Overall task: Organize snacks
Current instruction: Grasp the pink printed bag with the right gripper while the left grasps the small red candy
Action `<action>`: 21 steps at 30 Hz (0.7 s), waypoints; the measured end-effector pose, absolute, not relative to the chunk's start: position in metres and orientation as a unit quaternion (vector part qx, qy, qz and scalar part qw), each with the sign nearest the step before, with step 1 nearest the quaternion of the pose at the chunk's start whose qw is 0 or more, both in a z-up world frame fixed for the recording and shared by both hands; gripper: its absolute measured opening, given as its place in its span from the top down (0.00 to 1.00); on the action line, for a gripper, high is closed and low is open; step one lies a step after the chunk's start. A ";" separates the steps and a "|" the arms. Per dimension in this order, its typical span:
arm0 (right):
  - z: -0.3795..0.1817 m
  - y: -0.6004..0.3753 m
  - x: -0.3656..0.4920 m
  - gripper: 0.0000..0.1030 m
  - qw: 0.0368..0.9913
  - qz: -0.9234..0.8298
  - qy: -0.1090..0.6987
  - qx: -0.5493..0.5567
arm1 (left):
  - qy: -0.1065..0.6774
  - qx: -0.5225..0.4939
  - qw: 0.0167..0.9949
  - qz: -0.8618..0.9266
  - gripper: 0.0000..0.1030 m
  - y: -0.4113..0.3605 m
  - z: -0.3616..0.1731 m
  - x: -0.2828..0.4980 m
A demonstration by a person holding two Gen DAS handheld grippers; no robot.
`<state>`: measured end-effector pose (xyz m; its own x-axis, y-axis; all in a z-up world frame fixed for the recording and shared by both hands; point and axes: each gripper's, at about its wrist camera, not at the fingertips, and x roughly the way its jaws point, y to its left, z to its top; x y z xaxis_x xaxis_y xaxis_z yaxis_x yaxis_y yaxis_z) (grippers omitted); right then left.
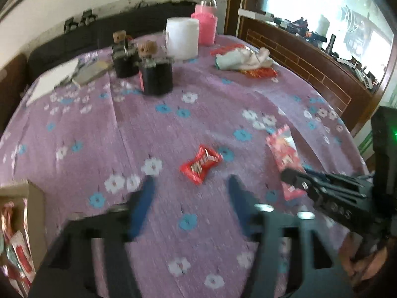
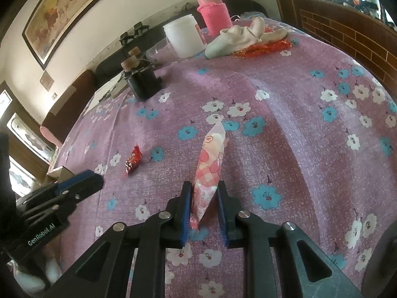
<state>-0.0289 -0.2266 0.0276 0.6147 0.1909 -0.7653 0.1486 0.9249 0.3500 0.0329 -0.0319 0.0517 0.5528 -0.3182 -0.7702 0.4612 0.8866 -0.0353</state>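
A pink checked snack packet (image 2: 211, 164) is pinched at its near end between the blue pads of my right gripper (image 2: 204, 193); it also shows in the left wrist view (image 1: 285, 156). A small red snack wrapper (image 1: 201, 164) lies on the purple flowered tablecloth (image 1: 124, 136), just ahead of my left gripper (image 1: 191, 186), which is open and empty. The red wrapper shows left of the packet in the right wrist view (image 2: 132, 160). A cardboard box (image 1: 17, 228) holding snack packets stands at the lower left.
Two dark corked jars (image 1: 156, 74), a white tub (image 1: 182, 37) and a pink-sleeved bottle (image 1: 204, 22) stand at the back. A white cloth (image 1: 240, 58) lies over red-orange wrappers (image 1: 260, 73). A wooden headboard (image 1: 310, 69) borders the right side.
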 end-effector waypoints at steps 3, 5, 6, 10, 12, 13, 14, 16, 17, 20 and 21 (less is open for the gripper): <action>0.027 -0.228 -0.029 0.80 0.876 0.014 0.439 0.199 | 0.426 0.090 0.869 -0.233 0.36 -0.043 0.043 0.047; 0.027 -0.229 -0.028 0.80 0.875 0.016 0.439 0.204 | 0.435 0.096 0.864 -0.235 0.36 -0.053 0.034 0.057; 0.027 -0.229 -0.028 0.80 0.874 0.017 0.439 0.206 | 0.438 0.099 0.863 -0.233 0.36 -0.056 0.031 0.059; 0.025 -0.233 -0.027 0.81 0.872 0.019 0.438 0.218 | 0.456 0.106 0.852 -0.235 0.51 -0.070 0.017 0.065; 0.025 -0.234 -0.027 0.81 0.872 0.019 0.437 0.221 | 0.452 0.109 0.851 -0.244 0.84 -0.072 0.020 0.059; 0.025 -0.235 -0.026 0.82 0.871 0.020 0.437 0.224 | 0.452 0.111 0.852 -0.239 0.88 -0.071 0.024 0.056; 0.025 -0.235 -0.026 0.82 0.870 0.021 0.436 0.228 | 0.454 0.105 0.850 -0.244 0.88 -0.069 0.026 0.054; 0.025 -0.239 -0.027 0.82 0.868 0.028 0.432 0.242 | 0.448 0.100 0.853 -0.249 0.88 -0.064 0.032 0.046; 0.025 -0.240 -0.027 0.82 0.867 0.033 0.430 0.250 | 0.446 0.097 0.854 -0.250 0.88 -0.060 0.035 0.042; 0.026 -0.243 -0.029 0.82 0.867 0.043 0.421 0.263 | 0.440 0.073 0.858 -0.255 0.88 -0.044 0.048 0.027; 0.027 -0.243 -0.030 0.82 0.868 0.047 0.417 0.266 | 0.438 0.065 0.859 -0.256 0.88 -0.037 0.052 0.022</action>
